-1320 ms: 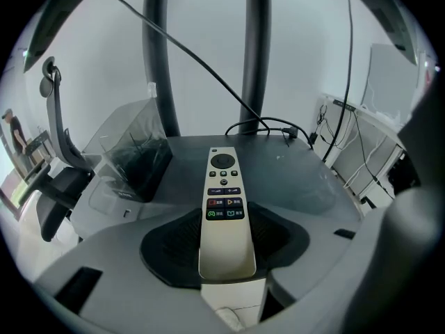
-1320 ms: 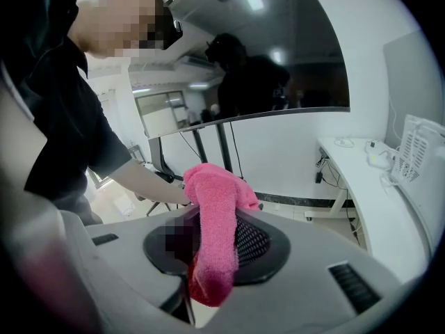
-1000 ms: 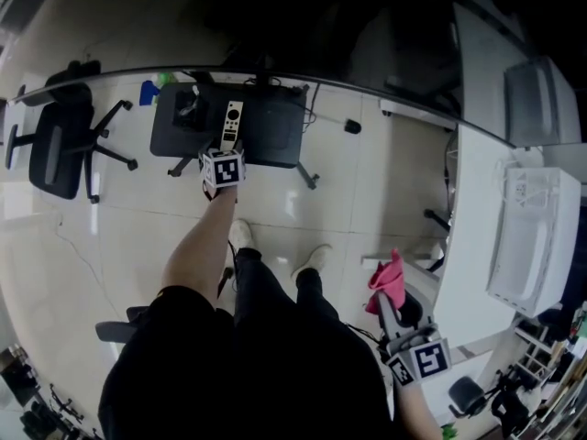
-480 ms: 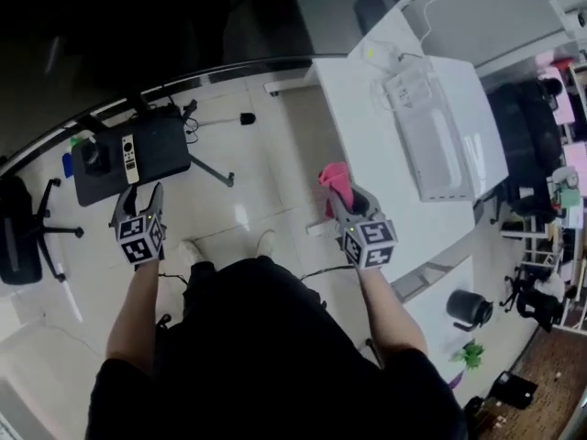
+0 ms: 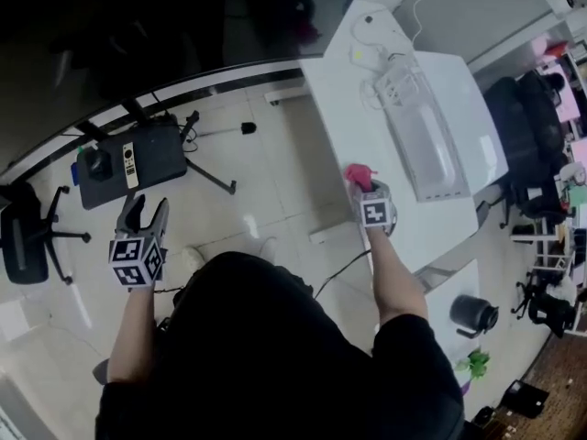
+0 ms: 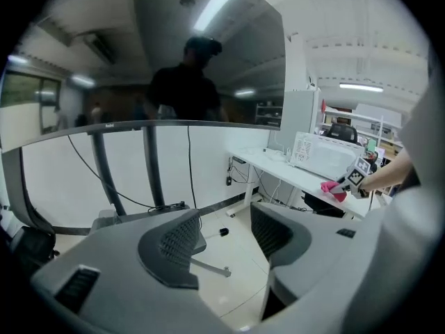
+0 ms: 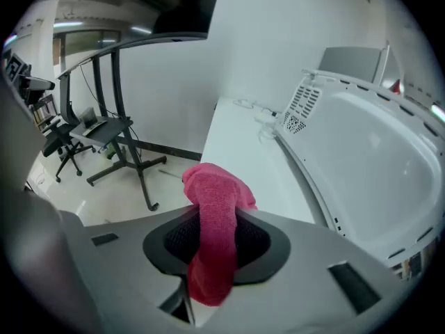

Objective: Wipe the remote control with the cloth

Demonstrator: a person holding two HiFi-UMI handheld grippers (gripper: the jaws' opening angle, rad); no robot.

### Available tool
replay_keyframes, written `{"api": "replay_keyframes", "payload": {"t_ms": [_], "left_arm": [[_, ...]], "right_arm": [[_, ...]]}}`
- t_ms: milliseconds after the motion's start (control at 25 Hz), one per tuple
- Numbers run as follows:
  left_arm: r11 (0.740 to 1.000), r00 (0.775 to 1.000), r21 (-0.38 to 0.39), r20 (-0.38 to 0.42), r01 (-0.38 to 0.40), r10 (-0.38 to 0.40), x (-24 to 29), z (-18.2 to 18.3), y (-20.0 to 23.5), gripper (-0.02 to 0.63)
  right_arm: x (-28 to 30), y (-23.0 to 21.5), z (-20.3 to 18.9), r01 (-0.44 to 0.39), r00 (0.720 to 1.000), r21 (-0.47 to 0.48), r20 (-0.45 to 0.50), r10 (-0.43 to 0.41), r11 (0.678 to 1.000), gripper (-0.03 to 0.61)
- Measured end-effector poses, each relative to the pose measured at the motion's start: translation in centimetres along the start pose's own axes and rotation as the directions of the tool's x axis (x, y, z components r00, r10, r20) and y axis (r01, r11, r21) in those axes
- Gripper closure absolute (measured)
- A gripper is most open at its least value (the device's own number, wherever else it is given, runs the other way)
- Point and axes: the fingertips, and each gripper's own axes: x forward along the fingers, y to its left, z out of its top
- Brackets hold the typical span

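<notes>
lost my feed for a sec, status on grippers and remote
Left gripper open, empty, jaws just closing a little. Right gripper shut on cloth, over desk. Remote on black stand, apart from both.

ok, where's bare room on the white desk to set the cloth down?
Bare strip of white desk between its floor-side edge and the white appliance, just ahead of the cloth held in the right gripper. Crowded at the far end: cables.
</notes>
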Motion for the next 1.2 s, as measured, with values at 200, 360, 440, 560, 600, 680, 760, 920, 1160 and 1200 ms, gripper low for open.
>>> {"api": "replay_keyframes", "payload": {"t_ms": [200,360,440,560,600,680,760,920,1160,1200], "left_arm": [[1.000,1.000,-0.009,0.004,-0.014,0.014,-0.8,0.1,0.0,0.373],[1.000,1.000,-0.008,0.007,-0.028,0.028,-1.3,0.1,0.1,0.383],[1.000,0.999,-0.005,0.018,-0.031,0.031,-1.4,0.3,-0.4,0.383],[1.000,0.999,0.011,0.047,-0.014,0.014,-0.9,1.5,-1.4,0.383],[1.000,0.999,0.019,0.054,-0.006,0.005,-0.8,2.1,-1.6,0.383],[0.999,0.997,0.036,0.077,0.003,-0.006,-1.1,3.2,-1.6,0.383],[0.998,0.995,0.055,0.100,0.010,-0.016,-1.6,4.1,-1.6,0.383],[0.994,0.989,0.100,0.139,0.045,-0.059,-2.4,6.3,-2.7,0.416],[0.984,0.973,0.172,0.213,0.051,-0.088,-4.0,9.4,-4.0,0.507],[0.982,0.970,0.181,0.224,0.049,-0.090,-4.3,9.8,-4.2,0.531]], "right_arm": [[1.8,-0.9,-2.1,0.000,0.996,0.031,-0.090,0.002,1.000,0.462],[2.5,-0.5,-2.0,-0.024,0.996,0.044,-0.084,0.027,0.999,0.445],[1.8,-1.7,-2.2,0.010,0.997,0.044,-0.072,-0.007,0.999,0.411],[-1.0,-3.9,-1.5,0.078,0.996,0.044,0.028,-0.079,0.996,0.387],[-2.2,-3.8,-0.5,0.082,0.993,0.049,0.082,-0.086,0.995,0.387],[-5.3,-2.1,3.3,0.059,0.972,0.047,0.227,-0.068,0.997,0.387],[-9.1,1.4,8.7,0.009,0.924,0.018,0.383,-0.015,1.000,0.387],[-15.8,10.6,16.9,-0.158,0.802,-0.088,0.569,0.180,0.983,0.388],[-23.6,24.5,23.6,-0.394,0.602,-0.285,0.638,0.480,0.874,0.505],[-24.3,26.0,24.1,-0.413,0.579,-0.311,0.636,0.510,0.856,0.526]]}}
